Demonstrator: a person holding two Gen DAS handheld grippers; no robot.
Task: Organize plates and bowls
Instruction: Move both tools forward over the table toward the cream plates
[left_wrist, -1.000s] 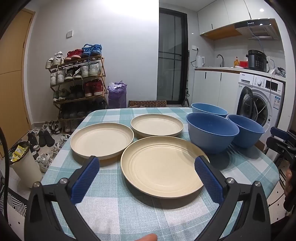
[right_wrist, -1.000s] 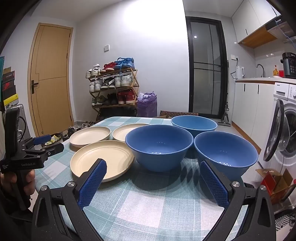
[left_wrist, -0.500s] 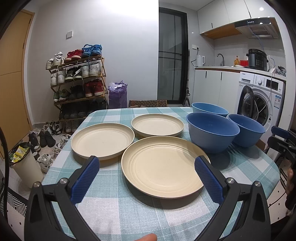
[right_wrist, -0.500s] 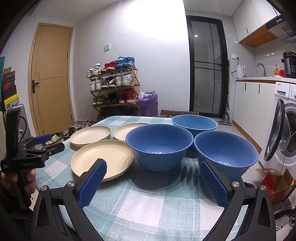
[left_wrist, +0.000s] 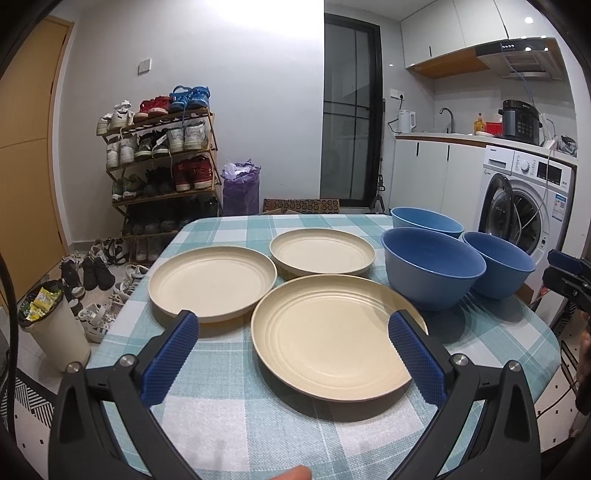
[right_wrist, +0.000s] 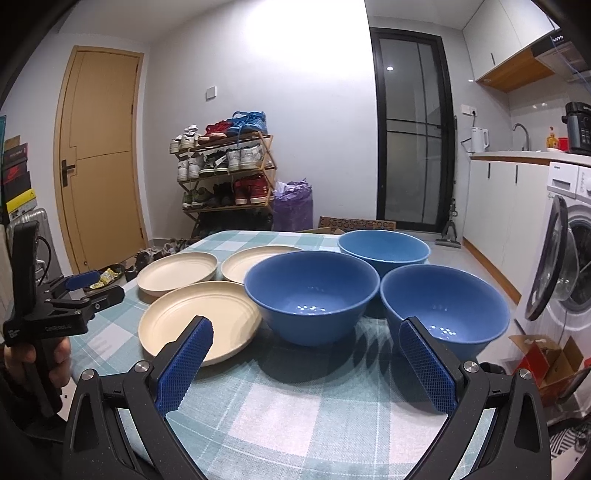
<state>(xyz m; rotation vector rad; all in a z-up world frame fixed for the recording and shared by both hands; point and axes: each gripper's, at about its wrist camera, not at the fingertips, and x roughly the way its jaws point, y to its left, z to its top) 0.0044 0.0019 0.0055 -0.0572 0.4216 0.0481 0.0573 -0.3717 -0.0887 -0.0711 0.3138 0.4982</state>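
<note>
Little has been shifted since the earlier frames: both grippers are held at much the same place at the near edge of the teal-and-white checked tablecloth (left_wrist: 229, 410), and the dishes lie as they lay.

The left gripper (left_wrist: 295, 360) is held wide open, its blue ribbed pads empty, over the near edge of the nearest round cream plate (left_wrist: 332, 338). That plate is taken as the landmark. Behind it to the left a second round cream plate (left_wrist: 212, 282) is seen, just beside it; behind it, toward the far table edge, a third round cream plate (left_wrist: 322, 252) is set. To its right the nearest deep blue bowl (left_wrist: 432, 267) is placed close beside its rim. Farther right of the plate a second blue bowl (left_wrist: 498, 269) is found, and behind the nearest bowl a third, paler blue bowl (left_wrist: 426, 221) is set.

The right gripper (right_wrist: 308, 360) is likewise spread wide with nothing held, to the right of the landmark plate, facing the nearest and second bowls. In the right wrist view the left gripper is seen held in a hand (right_wrist: 35, 363) to the left of the plate.
</note>
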